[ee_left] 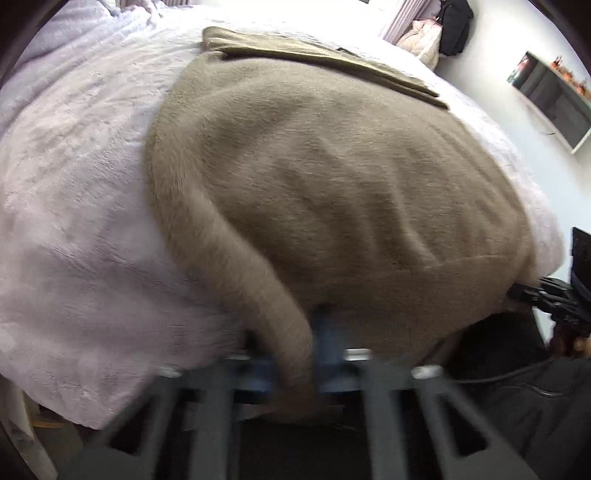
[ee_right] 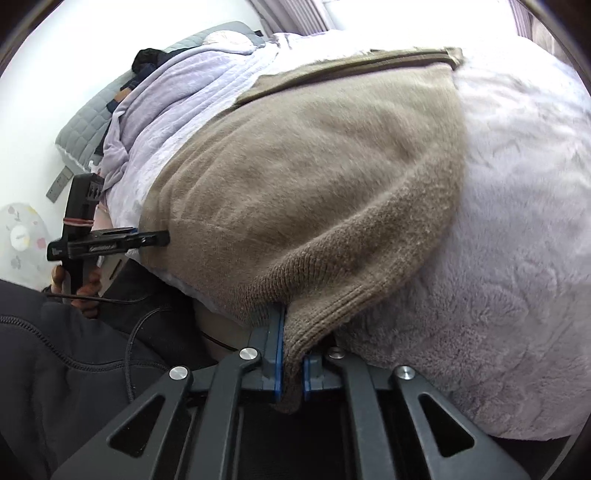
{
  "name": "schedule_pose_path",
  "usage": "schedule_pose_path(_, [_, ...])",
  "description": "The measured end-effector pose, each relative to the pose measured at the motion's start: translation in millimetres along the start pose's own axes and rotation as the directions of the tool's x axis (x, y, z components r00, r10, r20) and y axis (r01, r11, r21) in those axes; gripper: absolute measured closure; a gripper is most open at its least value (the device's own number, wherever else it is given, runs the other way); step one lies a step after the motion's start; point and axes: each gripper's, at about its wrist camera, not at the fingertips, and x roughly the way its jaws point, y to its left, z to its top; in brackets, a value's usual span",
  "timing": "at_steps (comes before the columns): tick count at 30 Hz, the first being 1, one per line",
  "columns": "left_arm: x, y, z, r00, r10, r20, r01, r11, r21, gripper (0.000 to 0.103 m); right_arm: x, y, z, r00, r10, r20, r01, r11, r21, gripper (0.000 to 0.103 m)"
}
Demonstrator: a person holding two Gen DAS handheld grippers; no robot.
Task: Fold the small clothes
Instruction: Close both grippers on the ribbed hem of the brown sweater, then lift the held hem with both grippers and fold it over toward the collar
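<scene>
A tan knitted sweater (ee_left: 325, 177) lies spread on a pale fluffy blanket (ee_left: 74, 206) on a bed. My left gripper (ee_left: 295, 354) is shut on the sweater's near hem at its left corner; the view is blurred. My right gripper (ee_right: 291, 354) is shut on the ribbed hem of the sweater (ee_right: 314, 166) at its right corner, cloth hanging between the blue pads (ee_right: 279, 354). The left gripper (ee_right: 155, 238) also shows at the left of the right wrist view, at the sweater's edge. The right gripper (ee_left: 524, 291) shows at the right edge of the left wrist view. A folded sleeve (ee_left: 314, 55) lies across the sweater's far end.
A lilac quilt (ee_right: 177, 85) and a grey pillow (ee_right: 85, 122) lie at the head of the bed. The person's dark clothing (ee_right: 55, 350) is at the near side. A wall screen (ee_left: 554, 99) and hanging bags (ee_left: 439, 33) are beyond the bed.
</scene>
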Motion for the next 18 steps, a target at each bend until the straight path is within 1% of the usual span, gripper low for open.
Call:
schedule_pose_path(2, [-3,-5,-2,1.0,0.023,0.016,-0.023,1.0,0.021,0.092,-5,8,2,1.0,-0.009,0.024,0.009,0.999,-0.032,0.096])
schedule_pose_path(4, [-7,-9,-2,0.999,0.026,0.027,-0.026,0.999,0.034,0.092,-12,11,5,0.999,-0.004,0.049,0.006,0.999,-0.032,0.096])
schedule_pose_path(10, [-30,-9,7,0.994,-0.044,0.102,0.043,0.999,0.013,0.093,-41,12,15,0.99,0.028,0.135,-0.025,0.999,-0.028,0.096])
schedule_pose_path(13, [-45,-7,13,0.985,-0.077,0.157,0.08,0.997,-0.009,0.093,-50,6,22,0.983,0.041,0.177,-0.042,0.999,0.001,0.096])
schedule_pose_path(16, [-62,-11,26,0.972,-0.083,0.221,0.084,0.996,0.001,0.093,-64,0,32,0.969,0.061,0.241,-0.074,0.996,0.043,0.097])
schedule_pose_path(18, [-70,-17,38,0.962,-0.079,0.261,0.08,0.997,0.01,0.093,-75,0,42,0.959,0.046,0.279,-0.058,0.998,0.038,0.097])
